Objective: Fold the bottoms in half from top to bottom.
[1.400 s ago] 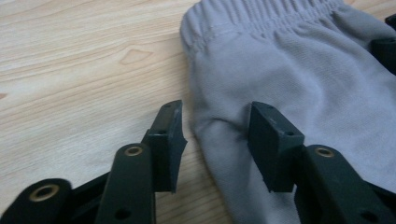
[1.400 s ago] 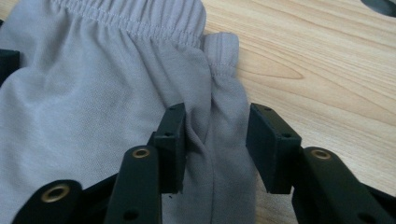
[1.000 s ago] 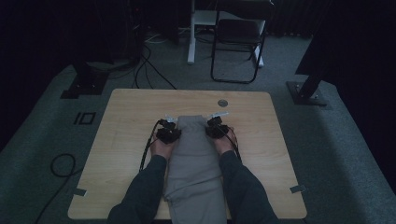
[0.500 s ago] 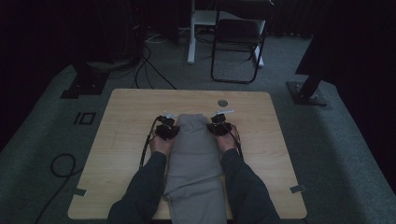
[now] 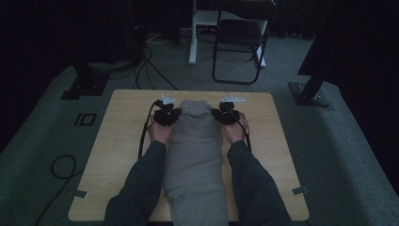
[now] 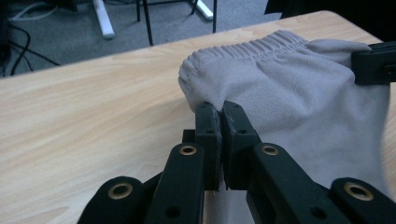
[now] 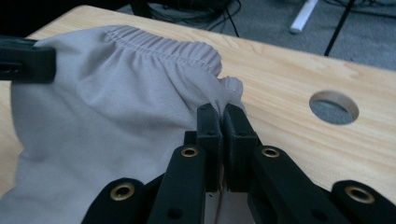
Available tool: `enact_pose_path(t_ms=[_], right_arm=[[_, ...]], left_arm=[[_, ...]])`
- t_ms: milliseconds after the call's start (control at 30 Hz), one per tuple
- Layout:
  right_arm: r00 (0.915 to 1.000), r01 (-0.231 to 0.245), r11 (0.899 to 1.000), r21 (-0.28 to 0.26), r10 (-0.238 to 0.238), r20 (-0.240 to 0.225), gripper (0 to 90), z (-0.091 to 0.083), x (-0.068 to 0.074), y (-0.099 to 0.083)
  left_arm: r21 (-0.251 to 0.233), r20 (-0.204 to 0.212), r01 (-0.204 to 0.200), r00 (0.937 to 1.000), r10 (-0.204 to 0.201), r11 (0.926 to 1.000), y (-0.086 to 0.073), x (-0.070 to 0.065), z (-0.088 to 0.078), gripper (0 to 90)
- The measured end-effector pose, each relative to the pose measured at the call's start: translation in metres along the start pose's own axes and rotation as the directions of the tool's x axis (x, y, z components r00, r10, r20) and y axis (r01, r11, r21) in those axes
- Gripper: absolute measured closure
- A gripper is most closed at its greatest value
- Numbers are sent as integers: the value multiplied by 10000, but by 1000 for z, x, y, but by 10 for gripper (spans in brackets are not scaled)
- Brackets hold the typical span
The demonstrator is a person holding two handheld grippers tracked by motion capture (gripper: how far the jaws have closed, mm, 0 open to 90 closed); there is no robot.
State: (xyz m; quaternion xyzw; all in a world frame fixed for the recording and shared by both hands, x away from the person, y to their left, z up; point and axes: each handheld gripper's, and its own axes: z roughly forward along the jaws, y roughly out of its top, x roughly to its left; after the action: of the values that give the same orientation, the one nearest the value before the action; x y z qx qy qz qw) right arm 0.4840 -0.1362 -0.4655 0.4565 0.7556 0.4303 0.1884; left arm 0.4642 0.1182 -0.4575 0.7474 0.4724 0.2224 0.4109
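Observation:
A pair of grey trousers (image 5: 195, 155) lies lengthwise down the middle of the wooden table (image 5: 117, 141), with its elastic waistband at the far end. My left gripper (image 5: 167, 114) is shut on the waistband's left corner (image 6: 196, 81), its jaws pinching a fold of cloth. On the waistband's right corner (image 7: 229, 88), my right gripper (image 5: 225, 114) is shut in the same way. Both corners are held up off the table, and the cloth between them sags. The left gripper view has the other gripper's jaw (image 6: 373, 63) at its right edge.
A round hole (image 7: 334, 106) in the tabletop lies just right of the right gripper. Behind the table stand a folding chair (image 5: 240, 42) and a white post (image 5: 193, 33). Cables (image 5: 150, 70) and two black stand bases (image 5: 310, 94) lie on the carpet.
Both hands have risen and moved slightly away from the person, lifting the waistband end of the trousers off the table. The jaws stay pinched on the cloth.

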Motion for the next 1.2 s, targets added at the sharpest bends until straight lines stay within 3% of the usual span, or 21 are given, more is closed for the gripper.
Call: enact_pose_path(t_ms=[300, 533, 667, 767, 967, 1100, 1167, 1200], right_arm=[[9964, 584, 9983, -52, -586, -620, 874, -30, 10, -16], [9895, 1070, 9938, 305, -1035, -1007, 873, -48, 21, -46], [9847, 1286, 9898, 621, -1200, -1264, 873, -56, 29, -66], [9816, 1452, 9845, 981, -1308, -1393, 871, -58, 35, -81], [9766, 1666, 9734, 1571, -1410, -1622, 869, -54, 44, -104], [9759, 1758, 9644, 1975, -1444, -1637, 868, -49, 47, -114], [9747, 1825, 9597, 2138, -1482, -1670, 867, -47, 48, -118], [9750, 1832, 9566, 2268, -1473, -1663, 867, -45, 48, -121]], left_arm=[[58, 636, -484, 9968, 480, 9988, -23, -12, -31, 861], [281, 1126, -765, 9910, 729, 9967, -54, -26, -51, 860], [693, 1389, -938, 9868, 835, 9932, -75, -34, -59, 859], [1036, 1768, -648, 9832, 457, 9925, -92, -35, -60, 857], [1880, 2019, -628, 9791, 240, 9802, -123, -39, -55, 852], [2054, 1959, -740, 9801, 331, 9759, -133, -39, -52, 850], [2262, 1916, -898, 9804, 461, 9699, -137, -41, -48, 850], [2202, 1923, -919, 9801, 491, 9711, -140, -42, -47, 850]])
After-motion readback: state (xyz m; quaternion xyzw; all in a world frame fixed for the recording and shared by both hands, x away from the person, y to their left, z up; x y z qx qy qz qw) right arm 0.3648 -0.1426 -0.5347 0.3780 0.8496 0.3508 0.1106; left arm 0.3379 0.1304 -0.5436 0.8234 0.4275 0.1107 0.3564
